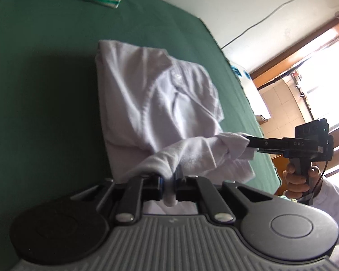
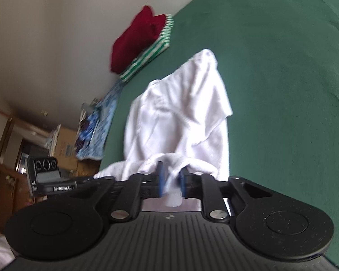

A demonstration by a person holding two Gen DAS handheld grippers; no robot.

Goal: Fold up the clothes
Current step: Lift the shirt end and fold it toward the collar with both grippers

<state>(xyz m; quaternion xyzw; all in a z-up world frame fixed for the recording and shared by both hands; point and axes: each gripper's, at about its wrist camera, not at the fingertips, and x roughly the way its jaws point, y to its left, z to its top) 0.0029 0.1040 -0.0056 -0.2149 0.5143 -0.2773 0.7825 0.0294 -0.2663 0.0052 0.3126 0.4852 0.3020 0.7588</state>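
We see a soft white cotton shirt (image 1: pixel 156 103) lying partly folded in the middle of the flat green cloth-covered surface (image 1: pixel 45 67). Low in the middle of the left view, our left tool (image 1: pixel 169 186) is clenched tight on the shirt's near edge. At the right, a hand (image 1: pixel 298 180) holds our right tool (image 1: pixel 252 143), its tips in the same lifted edge. In the right view, cloth sits between its blue pads (image 2: pixel 161 180), but we cannot tell if they squeeze it. A folded striped green and white cloth (image 2: pixel 147 61) lies at the upper left, a dark red one (image 2: pixel 135 43) on top.
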